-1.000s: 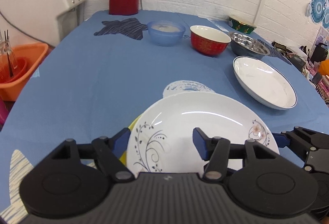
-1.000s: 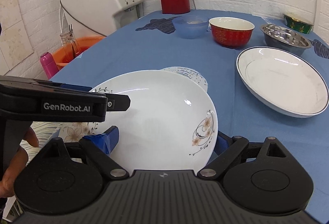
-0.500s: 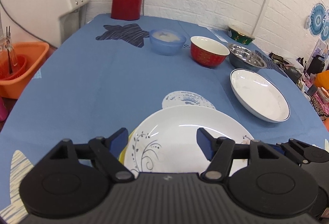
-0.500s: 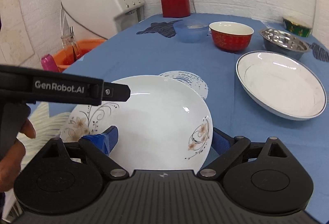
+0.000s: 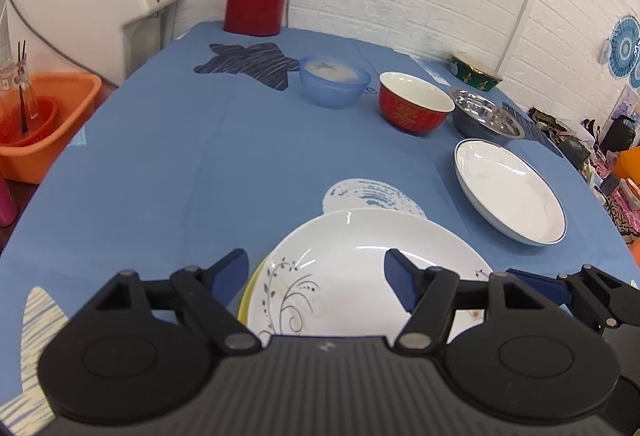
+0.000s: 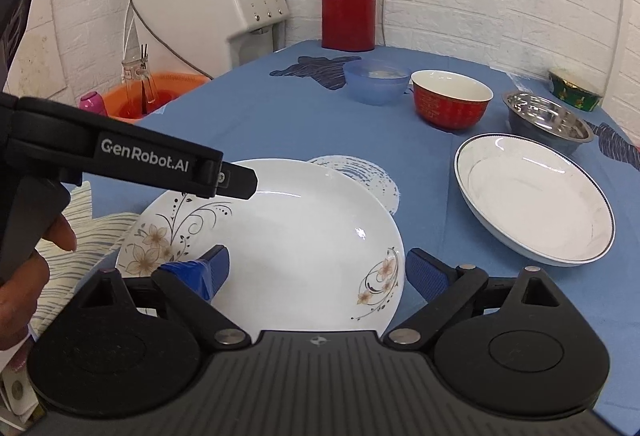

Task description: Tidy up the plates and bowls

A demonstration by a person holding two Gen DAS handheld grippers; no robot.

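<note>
Floral plate [image 6: 288, 248] is seen at the near edge of the blue counter [image 5: 168, 171], resting on a yellow plate [image 5: 249, 296] of which only a sliver shows. It is straddled by both grippers, each with fingers spread wide: the left gripper [image 5: 316, 276] over its left rim, the right gripper [image 6: 316, 272] over its right rim. Farther right, a blue-rimmed plate [image 5: 512, 191] lies apart. Beyond stand a steel bowl [image 5: 486, 115], a red bowl [image 5: 414, 107] and a blue bowl [image 5: 334, 81].
</note>
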